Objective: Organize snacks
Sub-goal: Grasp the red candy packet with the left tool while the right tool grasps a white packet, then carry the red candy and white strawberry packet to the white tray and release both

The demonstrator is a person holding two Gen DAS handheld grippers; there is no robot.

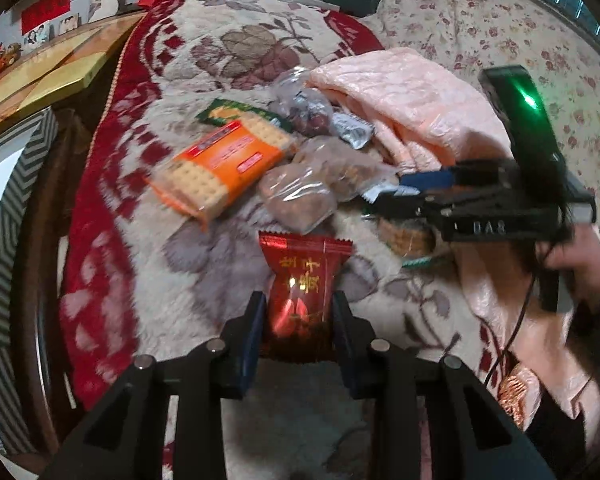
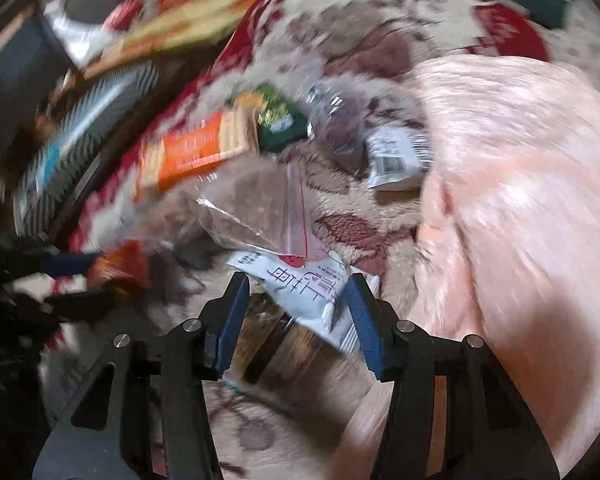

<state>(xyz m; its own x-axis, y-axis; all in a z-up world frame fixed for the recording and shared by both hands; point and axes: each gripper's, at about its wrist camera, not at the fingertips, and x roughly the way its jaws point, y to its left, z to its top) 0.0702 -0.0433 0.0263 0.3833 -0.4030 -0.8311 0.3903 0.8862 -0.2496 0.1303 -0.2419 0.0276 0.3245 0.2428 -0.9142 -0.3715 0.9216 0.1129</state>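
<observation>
Near the blanket's point(image 1: 148, 264) front edge, your left gripper point(image 1: 299, 312) is clamped on the red snack packet point(image 1: 300, 284), apparently to lift it clear of the pile. Your right gripper point(image 2: 298, 300) stands partly open around the white packet point(image 2: 312, 284), pads not clearly pressing, likely to grasp it next.

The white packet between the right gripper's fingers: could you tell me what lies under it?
Under the white packet lies a clear-wrapped brown snack on the blanket. The packet hides that snack's upper end; blur hides what it is.
</observation>
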